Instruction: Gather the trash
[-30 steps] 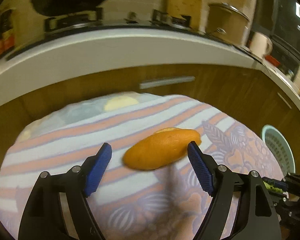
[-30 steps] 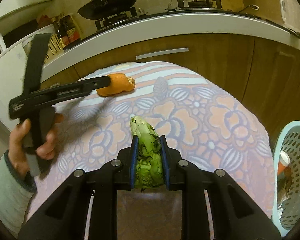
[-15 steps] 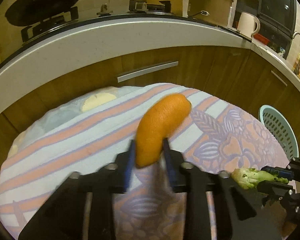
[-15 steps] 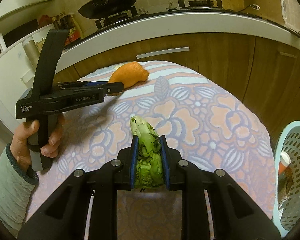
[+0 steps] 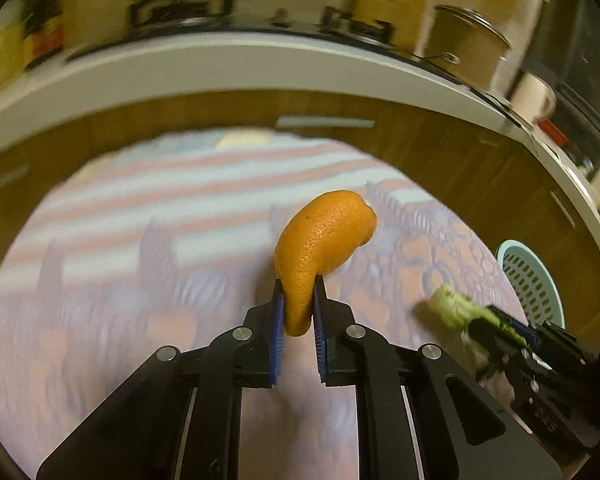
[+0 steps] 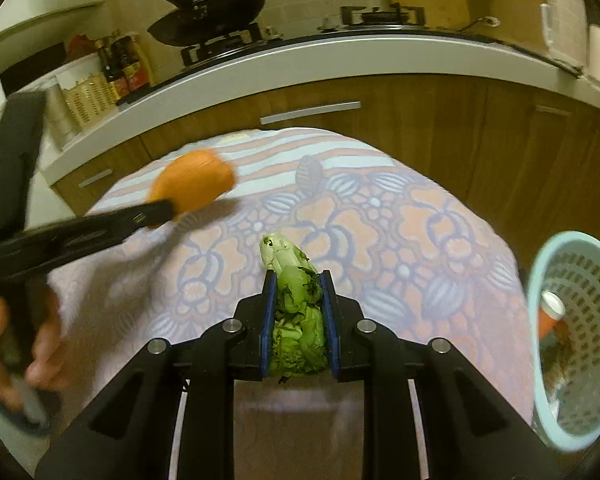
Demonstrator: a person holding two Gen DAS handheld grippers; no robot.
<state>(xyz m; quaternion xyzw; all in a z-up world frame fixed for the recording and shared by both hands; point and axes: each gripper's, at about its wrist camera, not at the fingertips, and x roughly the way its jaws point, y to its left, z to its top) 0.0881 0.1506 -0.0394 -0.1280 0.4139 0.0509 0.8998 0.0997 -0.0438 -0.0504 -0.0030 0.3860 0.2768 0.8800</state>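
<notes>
My left gripper (image 5: 298, 284) is shut on an orange peel (image 5: 324, 240), which sticks up and forward from its blue pads, lifted above the patterned tablecloth (image 5: 140, 240). From the right wrist view the same peel (image 6: 194, 182) hangs at the tip of the left gripper (image 6: 160, 212), held by a hand (image 6: 20, 344) at the left. My right gripper (image 6: 298, 276) is shut on a wilted green lettuce stump (image 6: 296, 300), its pale end pointing forward. That stump (image 5: 452, 304) also shows at the lower right of the left wrist view.
A pale blue perforated basket (image 6: 540, 320) stands off the table's right edge, with an orange-and-white container (image 6: 550, 312) inside; it appears as basket (image 5: 532, 280) in the left wrist view. Wooden cabinets (image 6: 420, 128) and a counter with a pan (image 6: 208, 8) lie beyond the table.
My left gripper closed on the orange peel, lifted it off the cloth and carried it right, toward the table's middle. The right gripper kept its hold on the lettuce stump.
</notes>
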